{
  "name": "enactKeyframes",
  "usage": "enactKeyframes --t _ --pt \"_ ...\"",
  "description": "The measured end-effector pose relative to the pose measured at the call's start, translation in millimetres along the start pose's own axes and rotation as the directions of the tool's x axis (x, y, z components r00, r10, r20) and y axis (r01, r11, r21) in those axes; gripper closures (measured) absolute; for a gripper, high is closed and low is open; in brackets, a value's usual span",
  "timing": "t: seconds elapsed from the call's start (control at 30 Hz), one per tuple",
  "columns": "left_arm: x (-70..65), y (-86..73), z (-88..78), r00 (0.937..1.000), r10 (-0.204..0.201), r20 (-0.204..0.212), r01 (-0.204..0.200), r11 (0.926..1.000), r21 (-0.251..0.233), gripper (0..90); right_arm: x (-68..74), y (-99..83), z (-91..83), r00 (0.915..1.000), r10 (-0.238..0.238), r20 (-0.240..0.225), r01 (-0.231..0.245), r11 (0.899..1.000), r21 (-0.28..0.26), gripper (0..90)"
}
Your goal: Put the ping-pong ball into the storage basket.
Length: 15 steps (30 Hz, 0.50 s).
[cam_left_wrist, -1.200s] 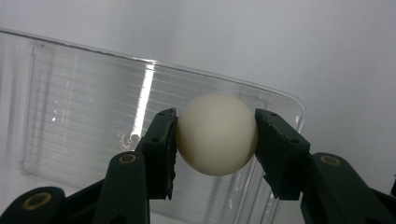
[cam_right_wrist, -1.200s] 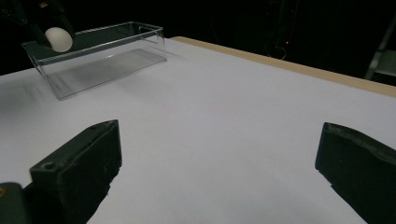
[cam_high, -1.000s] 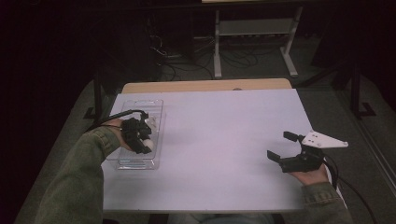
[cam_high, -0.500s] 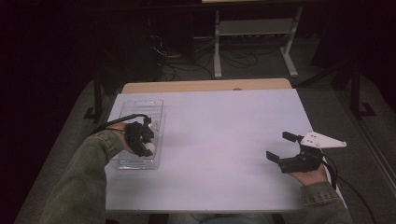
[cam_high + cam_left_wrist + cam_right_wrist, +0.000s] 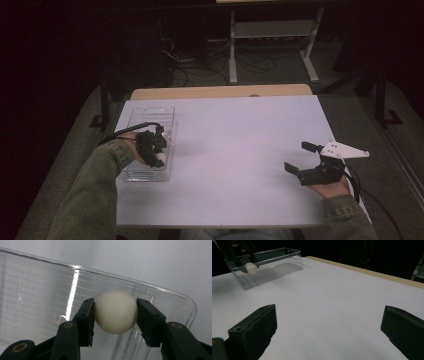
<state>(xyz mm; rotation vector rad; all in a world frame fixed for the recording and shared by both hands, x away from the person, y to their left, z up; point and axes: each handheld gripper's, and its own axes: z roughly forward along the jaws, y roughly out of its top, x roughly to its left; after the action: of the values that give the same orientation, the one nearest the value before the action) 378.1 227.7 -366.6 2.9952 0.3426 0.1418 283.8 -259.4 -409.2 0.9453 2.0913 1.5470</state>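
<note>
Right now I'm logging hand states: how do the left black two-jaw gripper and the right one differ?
The left gripper is shut on the white ball over the clear plastic tray; the right gripper stands wide open, holding nothing, over bare white table. Both have black jaws.

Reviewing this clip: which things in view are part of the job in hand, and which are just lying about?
Part of the job:
- small white round ball, clamped in the left tongs
- clear plastic rectangular tray, under the ball
- white table top, bearing the tray

Just lying about:
- right tongs, jaws apart, nothing between them
- white metal rack on the floor beyond the table
- dark cables on the floor
</note>
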Motion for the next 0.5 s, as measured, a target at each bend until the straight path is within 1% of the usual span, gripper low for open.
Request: enactKeyframes --t 0.1,0.13,0.2,0.27,0.4,0.5 --pt "0.7 -1.5 5.1 0.9999 -0.013 0.009 0.013 0.9999 -0.003 50.7 0.7 -0.1 0.5 1.0000 0.000 -0.003 0.000 1.000 0.004 0.0" --pt "1.0 -1.9 7.3 0.9999 -0.011 0.009 0.011 0.9999 0.004 50.7 0.8 -0.1 0.7 1.0000 -0.001 -0.004 0.001 1.000 0.005 0.0" --pt "1.0 -1.9 7.3 0.9999 -0.011 0.009 0.011 0.9999 0.004 50.7 1.0 -0.1 1.0 1.0000 -0.002 -0.005 0.002 1.000 0.006 0.0" --pt "0.3 -1.8 12.5 0.9998 -0.011 0.017 0.011 0.9999 0.003 50.7 0.7 -0.2 1.2 1.0000 0.000 -0.004 0.000 1.000 0.009 0.0" --pt "-0.4 -1.0 14.2 0.9997 -0.013 0.020 0.013 0.9999 0.002 50.7 0.8 -0.4 1.5 1.0000 -0.001 -0.004 0.001 1.000 0.010 0.0" --pt "-0.4 -1.1 14.1 0.9997 -0.013 0.019 0.013 0.9998 0.012 50.7 1.0 -0.4 1.4 1.0000 0.000 -0.005 0.000 1.000 0.010 0.0"
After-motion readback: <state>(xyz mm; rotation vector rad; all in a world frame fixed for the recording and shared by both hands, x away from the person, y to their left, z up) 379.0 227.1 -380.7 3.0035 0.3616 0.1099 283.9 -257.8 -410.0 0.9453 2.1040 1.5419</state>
